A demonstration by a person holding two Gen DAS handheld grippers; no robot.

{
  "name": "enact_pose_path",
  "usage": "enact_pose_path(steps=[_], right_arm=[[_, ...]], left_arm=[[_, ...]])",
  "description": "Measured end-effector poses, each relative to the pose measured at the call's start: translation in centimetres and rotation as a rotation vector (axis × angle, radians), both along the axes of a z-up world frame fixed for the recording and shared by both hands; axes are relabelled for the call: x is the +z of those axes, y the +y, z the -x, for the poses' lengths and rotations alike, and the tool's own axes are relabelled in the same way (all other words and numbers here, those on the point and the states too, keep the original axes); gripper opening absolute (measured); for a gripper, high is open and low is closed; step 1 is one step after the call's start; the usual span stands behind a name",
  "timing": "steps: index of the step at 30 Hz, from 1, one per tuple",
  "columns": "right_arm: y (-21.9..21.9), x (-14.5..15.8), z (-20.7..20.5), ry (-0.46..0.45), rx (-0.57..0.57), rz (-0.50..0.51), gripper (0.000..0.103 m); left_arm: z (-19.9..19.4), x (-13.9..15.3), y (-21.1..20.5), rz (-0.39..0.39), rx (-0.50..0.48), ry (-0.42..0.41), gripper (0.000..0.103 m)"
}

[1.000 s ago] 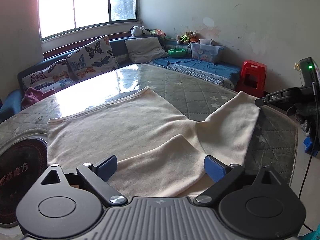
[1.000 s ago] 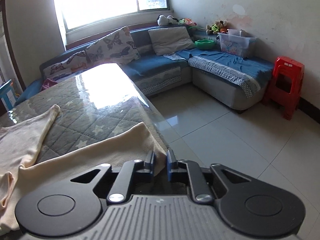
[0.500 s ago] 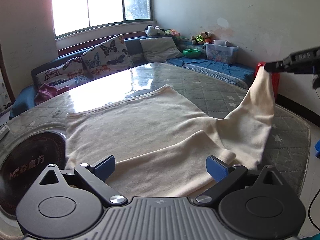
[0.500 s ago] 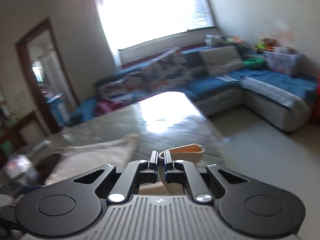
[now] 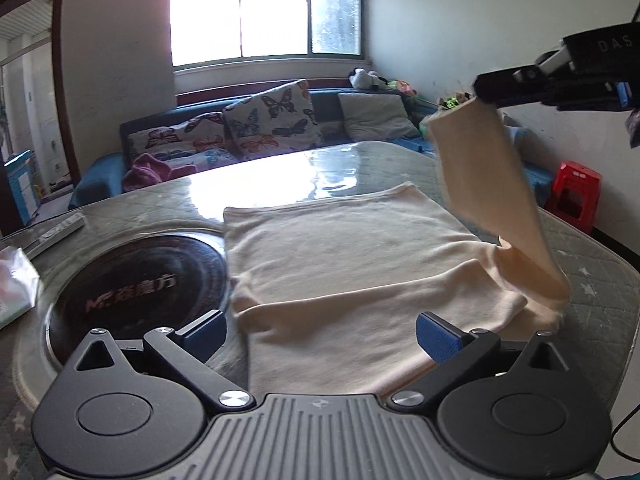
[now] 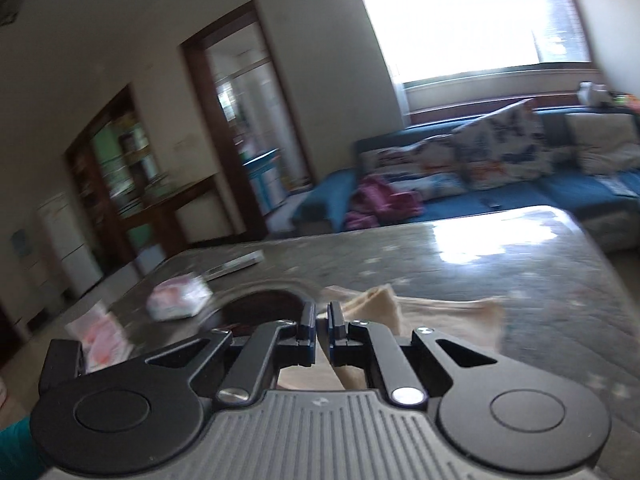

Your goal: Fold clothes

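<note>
"DAS" on right gripper (image 5: 480,90), perhaps partial

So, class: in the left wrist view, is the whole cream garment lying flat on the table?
No: the right tool holds one sleeve up.

**Two wrist cameras over one table**

The left wrist camera looks down across the table (image 5: 592,264) toward the window (image 5: 264,12) at 12 o'clock, close above the cream garment (image 5: 344,264). The right wrist camera, blurred, faces the doorway (image 6: 244,120) at 11 o'clock. Both share the table, the garment and the sofa (image 6: 500,160).
</note>
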State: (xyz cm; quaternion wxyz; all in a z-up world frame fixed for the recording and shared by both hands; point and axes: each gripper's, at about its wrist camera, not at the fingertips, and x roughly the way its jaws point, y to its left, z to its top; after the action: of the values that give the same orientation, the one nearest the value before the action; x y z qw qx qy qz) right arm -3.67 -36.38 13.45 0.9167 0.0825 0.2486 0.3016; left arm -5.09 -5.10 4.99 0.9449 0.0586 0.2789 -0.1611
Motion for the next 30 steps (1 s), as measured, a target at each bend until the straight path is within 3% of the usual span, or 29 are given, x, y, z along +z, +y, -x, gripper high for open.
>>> enact_pose_path(steps=[7, 11, 16, 18, 22, 24, 30], right_arm=[[6.6, -2.1, -0.7, 0.048, 0.137, 0.034, 0.004], [7.2, -2.8, -0.2, 0.046, 0.141, 0.066, 0.008], [5.7, -3.0, 0.6, 0.037, 0.089, 0.129, 0.016], [5.1, -3.6, 0.6, 0.039, 0.052, 0.157, 0.034], [2.7, -4.4, 1.8, 0.023, -0.014, 0.229, 0.051], [1.6, -4.8, 2.4, 0.019, -0.041, 0.257, 0.072], [-1.1, -6.8, 4.5, 0.006, -0.101, 0.365, 0.103]], left_arm=[[1.1, 0.0, 2.5, 0.015, 0.06, -0.001, 0.103], [1.2, -0.1, 3.3, 0.025, 0.077, 0.011, 0.103], [0.8, 0.1, 2.2, 0.045, 0.025, 0.009, 0.087], [0.5, 0.1, 1.2, 0.045, -0.007, 0.01, 0.081], [-0.2, -0.2, -0.9, 0.036, -0.068, 0.02, 0.072], [-0.9, -0.5, -1.7, 0.03, -0.081, 0.04, 0.071], [-2.7, -1.7, -3.0, 0.027, -0.08, 0.11, 0.063]])
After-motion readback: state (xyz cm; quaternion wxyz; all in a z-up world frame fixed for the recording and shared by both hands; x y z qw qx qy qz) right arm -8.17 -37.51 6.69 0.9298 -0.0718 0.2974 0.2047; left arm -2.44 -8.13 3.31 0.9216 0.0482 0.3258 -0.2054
